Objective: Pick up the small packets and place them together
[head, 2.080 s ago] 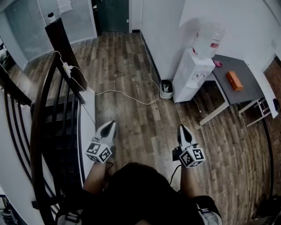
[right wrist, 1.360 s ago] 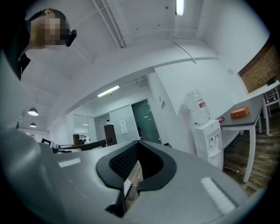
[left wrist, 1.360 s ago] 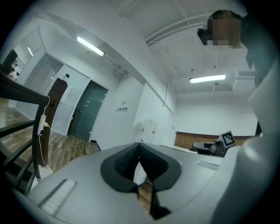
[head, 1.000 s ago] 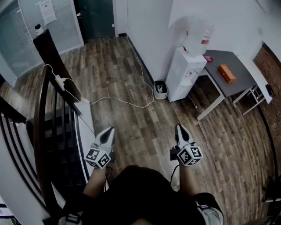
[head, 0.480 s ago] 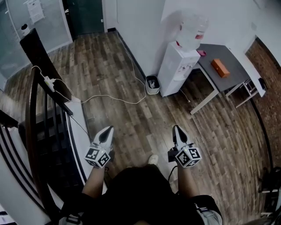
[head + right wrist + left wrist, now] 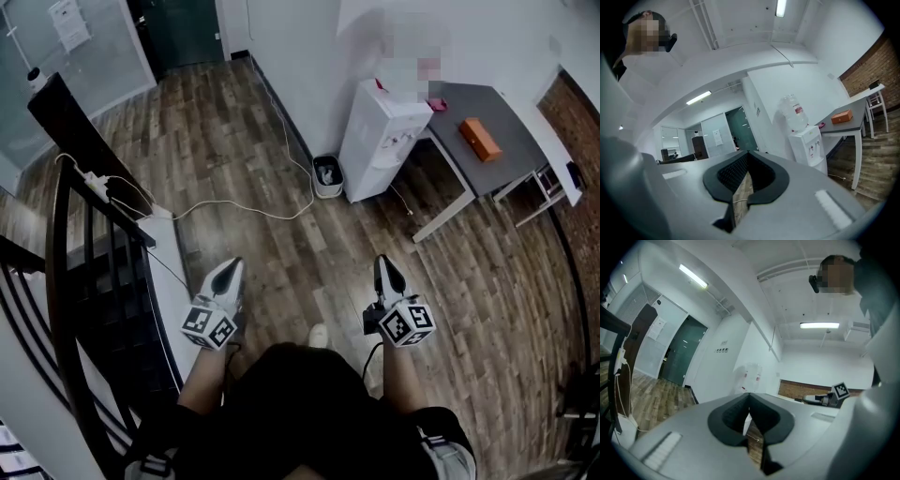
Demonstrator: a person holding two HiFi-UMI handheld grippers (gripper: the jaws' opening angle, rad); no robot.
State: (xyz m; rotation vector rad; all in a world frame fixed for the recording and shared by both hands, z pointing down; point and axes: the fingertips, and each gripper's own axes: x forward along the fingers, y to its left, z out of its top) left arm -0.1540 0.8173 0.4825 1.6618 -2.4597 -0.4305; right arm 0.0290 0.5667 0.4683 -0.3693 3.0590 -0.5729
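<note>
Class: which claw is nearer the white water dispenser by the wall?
Right. The right claw sits almost directly below the water dispenser in the head view; the left claw is further left, beside the stair railing.

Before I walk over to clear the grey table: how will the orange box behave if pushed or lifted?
The orange box has flat faces, so it should slide, not roll. It lies low on the table, so tipping seems unlikely. It looks like a small carton: probably stiff and light, though its contents are hidden.
</note>
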